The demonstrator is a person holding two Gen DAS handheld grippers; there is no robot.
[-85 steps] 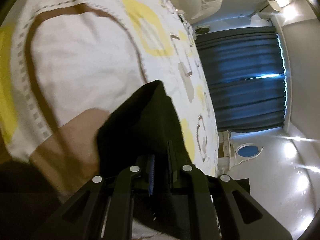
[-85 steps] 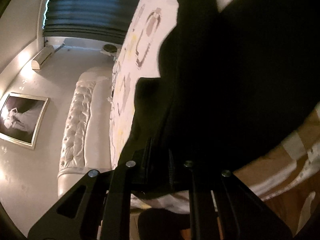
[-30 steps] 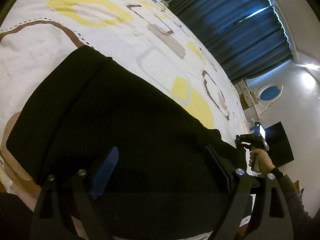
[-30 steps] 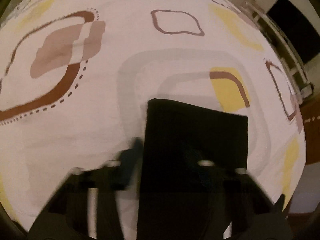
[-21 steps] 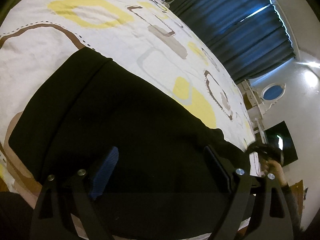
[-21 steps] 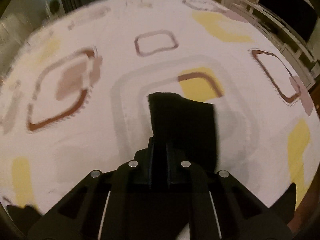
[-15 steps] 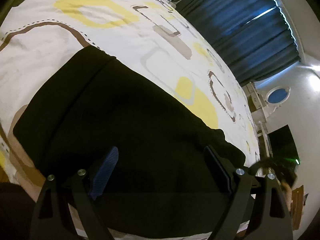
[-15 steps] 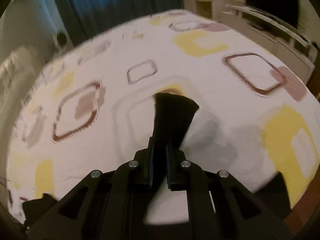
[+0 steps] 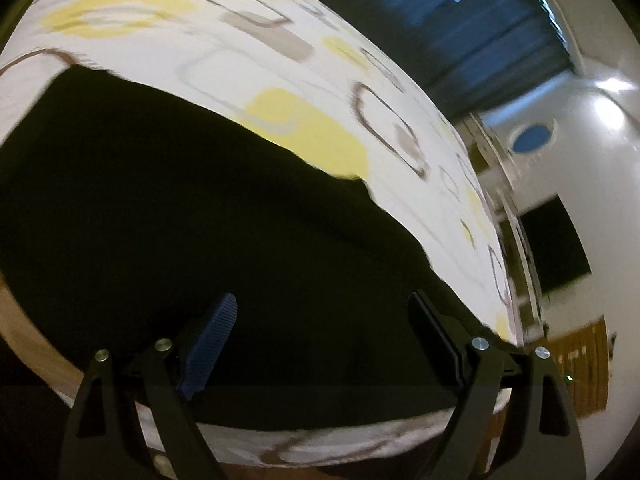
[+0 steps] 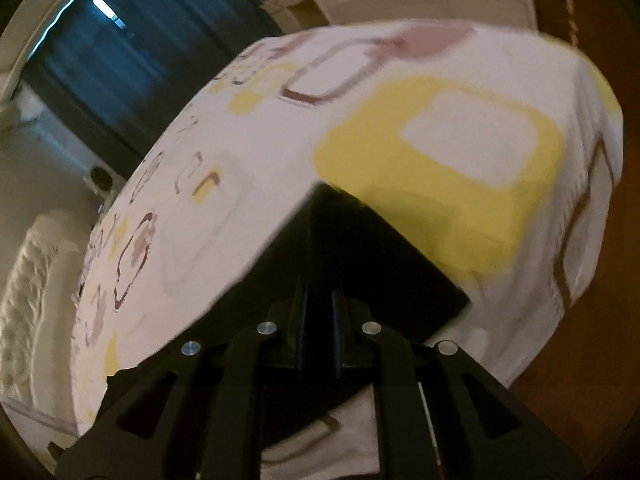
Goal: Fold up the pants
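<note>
The left wrist view looks low and close along the left gripper [image 9: 322, 336] over the black fabric pants [image 9: 180, 216]; the right wrist view sits just behind the right gripper [image 10: 320, 320], facing the dark blue curtain [image 10: 132, 52]; both share the white patterned bedsheet [image 9: 256, 44]

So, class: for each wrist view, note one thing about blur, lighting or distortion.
Left wrist view: the bedspread pattern is motion-smeared; the black pants are too dark to show folds. Right wrist view: fisheye bulges the bed; bright light leaks through a gap in the curtain.
</note>
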